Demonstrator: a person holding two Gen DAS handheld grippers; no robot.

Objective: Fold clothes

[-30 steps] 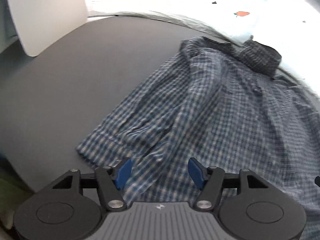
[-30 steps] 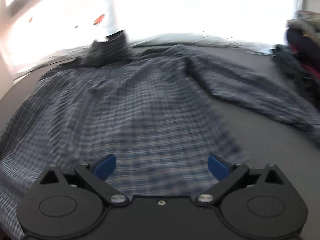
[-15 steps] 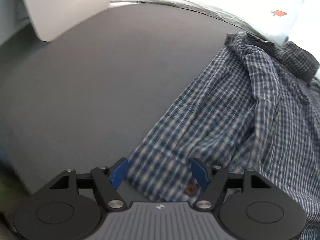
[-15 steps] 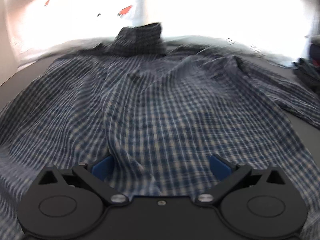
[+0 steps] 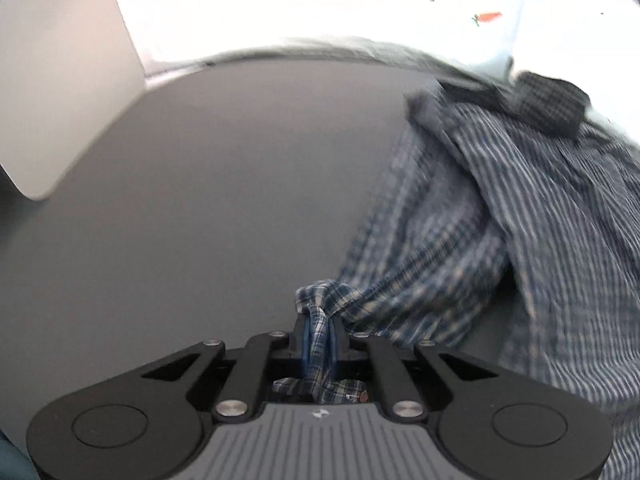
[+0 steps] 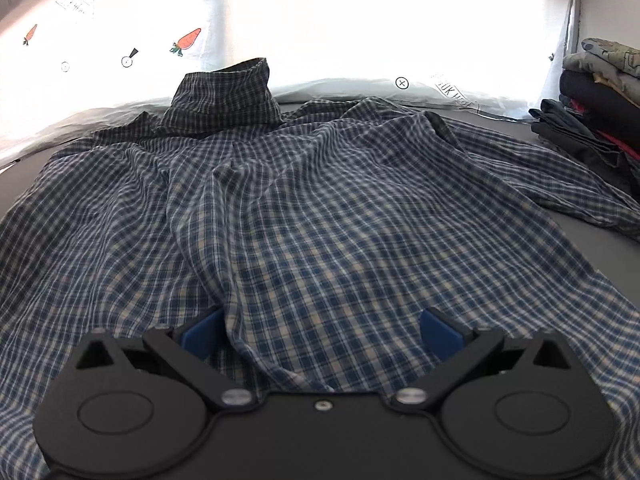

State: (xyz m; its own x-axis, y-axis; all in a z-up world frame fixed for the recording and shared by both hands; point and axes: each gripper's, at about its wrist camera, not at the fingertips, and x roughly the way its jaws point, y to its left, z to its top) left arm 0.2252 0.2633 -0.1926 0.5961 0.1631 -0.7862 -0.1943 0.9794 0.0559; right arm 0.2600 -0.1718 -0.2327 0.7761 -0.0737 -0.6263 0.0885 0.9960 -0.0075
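Observation:
A blue checked shirt (image 6: 320, 200) lies spread and wrinkled on the dark grey table (image 5: 200, 200), its collar (image 6: 228, 96) at the far edge. In the left wrist view the shirt (image 5: 520, 208) fills the right side, and its left sleeve stretches toward me. My left gripper (image 5: 318, 324) is closing, and its blue pads pinch the bunched sleeve cuff (image 5: 320, 300). My right gripper (image 6: 320, 328) stands open low over the shirt's near hem. A fold of the cloth runs between its fingers, and the pads do not press on it.
A pile of folded clothes (image 6: 596, 100) stands at the table's far right. A white sheet with carrot prints (image 6: 188, 40) hangs bright behind the table. A white panel (image 5: 60, 80) stands at the far left. Bare table surface lies left of the shirt.
My left gripper slid left along the sleeve to the cuff and closed on it, bunching the cloth. My right gripper shifted over the shirt's body and stays open.

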